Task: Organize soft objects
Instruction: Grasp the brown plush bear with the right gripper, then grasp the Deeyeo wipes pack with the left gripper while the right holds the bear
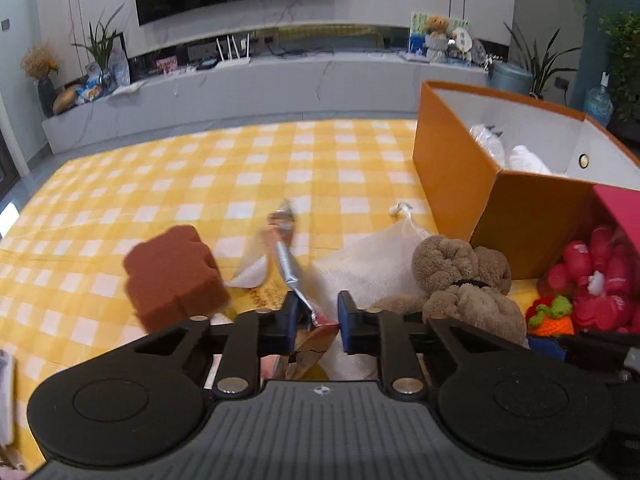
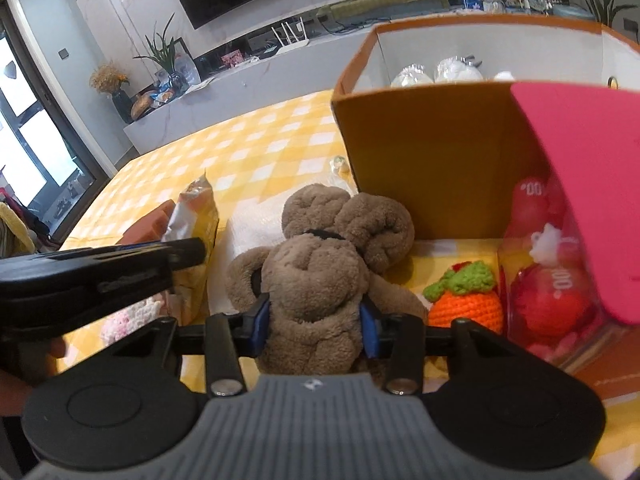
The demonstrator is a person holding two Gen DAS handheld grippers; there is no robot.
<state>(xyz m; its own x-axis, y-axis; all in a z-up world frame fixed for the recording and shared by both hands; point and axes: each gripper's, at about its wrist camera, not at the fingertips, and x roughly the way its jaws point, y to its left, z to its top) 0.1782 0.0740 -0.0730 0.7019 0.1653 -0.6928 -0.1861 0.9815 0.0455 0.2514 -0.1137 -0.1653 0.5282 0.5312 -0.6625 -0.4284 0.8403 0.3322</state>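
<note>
My left gripper (image 1: 318, 322) is shut on a crinkled foil snack packet (image 1: 290, 268), whose silver end sticks up from between the jaws over the yellow checked cloth (image 1: 240, 168). A brown sponge (image 1: 172, 276) lies just left of it. In the right wrist view my right gripper (image 2: 316, 324) is shut on a brown plush toy (image 2: 316, 264), its blue pads pressing into the toy's body. The plush lies on a white mesh bag (image 2: 248, 224), in front of the orange box (image 2: 420, 160). The left gripper shows there side-on at the left, with the packet (image 2: 196, 216) at its tip.
The orange box (image 1: 460, 172) holds white soft items (image 1: 520, 156). Right of the plush sit a crocheted orange fruit (image 2: 468, 300) and a clear container of red items (image 2: 552, 280) with a pink lid (image 2: 592, 184). A pink knitted piece (image 2: 128, 320) lies under the left gripper.
</note>
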